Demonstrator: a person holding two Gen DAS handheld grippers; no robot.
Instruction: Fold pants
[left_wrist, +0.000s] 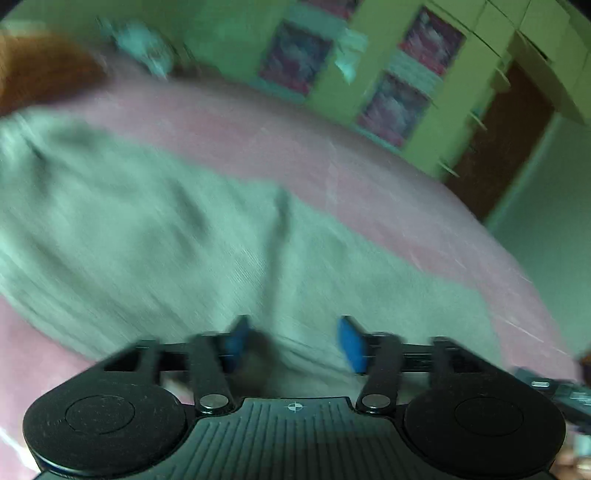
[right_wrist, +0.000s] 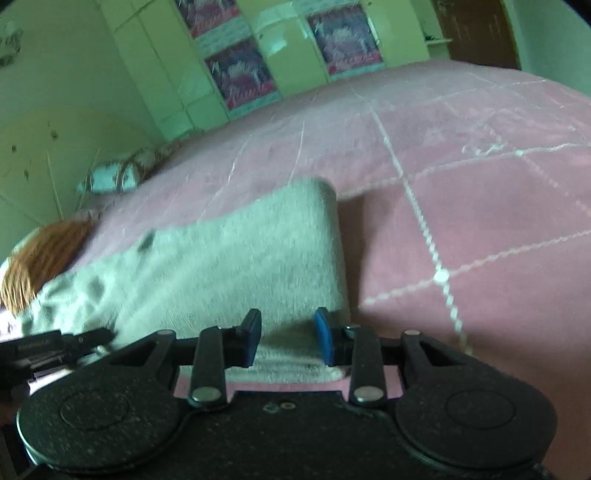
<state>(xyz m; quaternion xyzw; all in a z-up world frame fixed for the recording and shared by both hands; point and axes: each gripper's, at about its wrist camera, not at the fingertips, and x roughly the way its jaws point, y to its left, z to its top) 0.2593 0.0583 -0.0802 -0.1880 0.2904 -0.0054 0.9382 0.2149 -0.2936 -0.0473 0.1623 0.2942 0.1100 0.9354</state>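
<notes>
Grey pants (left_wrist: 147, 229) lie spread on a pink quilted bed (left_wrist: 332, 147); the left wrist view is blurred. My left gripper (left_wrist: 294, 343) hangs over their near edge, open, with the blue pads well apart and flat cloth showing in the gap. In the right wrist view the pants (right_wrist: 229, 258) form a thick folded band whose far corner stands a little off the bed (right_wrist: 480, 221) and casts a shadow. My right gripper (right_wrist: 287, 341) sits at the band's near end, its pads close together with cloth filling the gap from pad to pad.
An orange-brown cushion (right_wrist: 44, 258) lies at the bed's left end beside a pale bundle (right_wrist: 110, 177). Green wardrobes with picture panels (right_wrist: 240, 74) stand beyond the bed, and a brown door (left_wrist: 498, 140) at the right. The left gripper's body (right_wrist: 55, 347) shows at the left edge.
</notes>
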